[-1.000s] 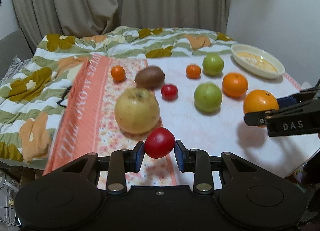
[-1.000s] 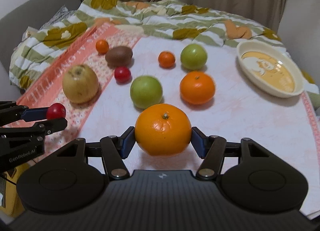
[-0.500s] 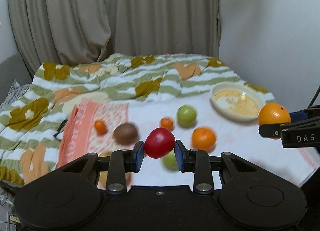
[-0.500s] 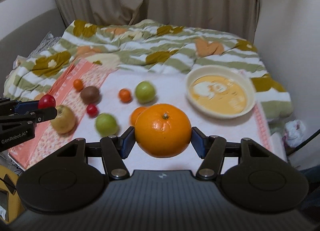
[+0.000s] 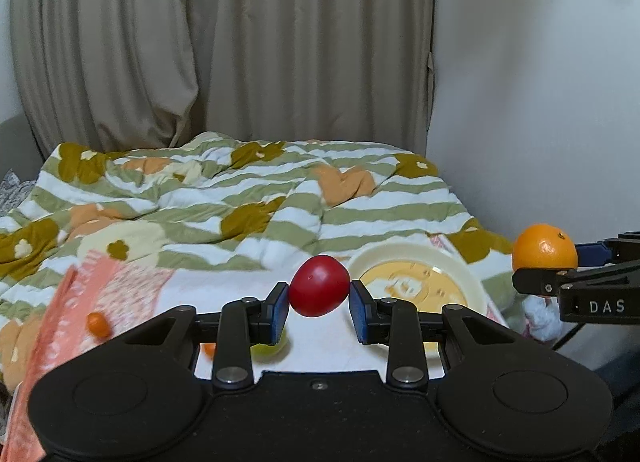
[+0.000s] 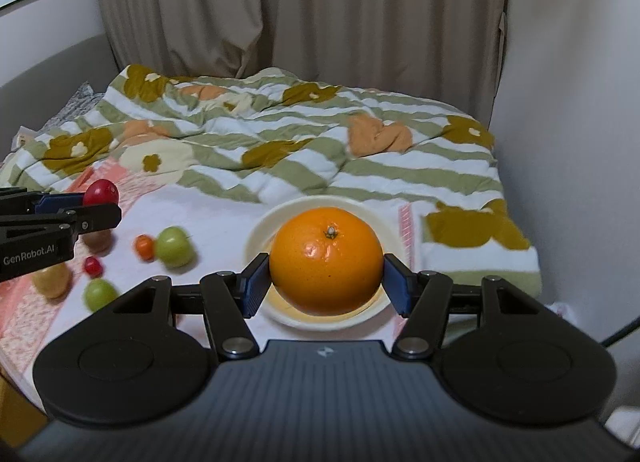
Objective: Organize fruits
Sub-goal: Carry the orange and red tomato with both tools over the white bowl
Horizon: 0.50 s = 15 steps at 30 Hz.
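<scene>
Item one: orange (image 6: 326,260), large, round, firm-skinned, judged moderately heavy and not fragile; clamped at its widest girth between the blue pads of the right gripper (image 6: 325,282), jaws spread wide to take it, stem end facing the camera. It hangs in the air directly in front of and above the cream dish (image 6: 260,234), which it largely hides. The waxy rind may slip, so the grip across the middle looks right. Item two: red tomato-like fruit (image 5: 319,291), small, smooth, judged light and soft enough to bruise or split under a hard squeeze; pinched at its sides by the left gripper (image 5: 319,304), jaws narrowed to a small gap, and held aloft left of the dish (image 5: 472,274) as that camera sees it. Remaining stock on the white cloth (image 6: 216,222), all left of the dish and blurred: green fruit (image 6: 173,246) with a small orange citrus (image 6: 144,245) touching or just beside it, a second green fruit (image 6: 98,294), a small red fruit (image 6: 92,265), a yellowish pear-like fruit (image 6: 52,280), and a brown fruit (image 6: 97,240) partly hidden by the left gripper. Surroundings: striped floral blanket (image 6: 304,142) behind the dish, curtain (image 6: 304,10) beyond, wall to the right. Obstructions: none seen over the dish; each gripper approaches from its own side, well apart.
</scene>
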Motion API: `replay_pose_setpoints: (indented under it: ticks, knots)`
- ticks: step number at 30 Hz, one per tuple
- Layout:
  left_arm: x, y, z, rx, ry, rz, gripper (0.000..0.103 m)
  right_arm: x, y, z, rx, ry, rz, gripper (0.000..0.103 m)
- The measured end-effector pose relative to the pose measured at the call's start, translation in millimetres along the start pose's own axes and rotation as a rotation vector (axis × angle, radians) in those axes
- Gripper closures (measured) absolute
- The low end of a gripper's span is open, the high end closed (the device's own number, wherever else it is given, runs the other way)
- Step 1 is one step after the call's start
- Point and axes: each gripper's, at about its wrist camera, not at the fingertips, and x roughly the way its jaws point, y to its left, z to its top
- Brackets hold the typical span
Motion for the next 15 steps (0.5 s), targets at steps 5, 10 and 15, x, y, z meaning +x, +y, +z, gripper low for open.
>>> replay_pose_setpoints:
  ticks: [5, 10, 15]
  knots:
    - [42.6, -21.4, 20.9, 0.019, 0.028, -0.023, 0.067, 35.3, -31.0, 14.4, 0.013, 0.014, -0.012, 0.028]
    - [93.0, -39.8, 33.2, 0.085, 0.07, -0.047, 0.067, 72.9, -51.9, 24.7, 0.04, 0.027, -0.031, 0.028]
    - [144.1, -54.1, 33.4, 0.16, 0.128, -0.084, 0.067, 104.8, -66.6, 32.0, 0.069, 0.051, -0.048, 0.028]
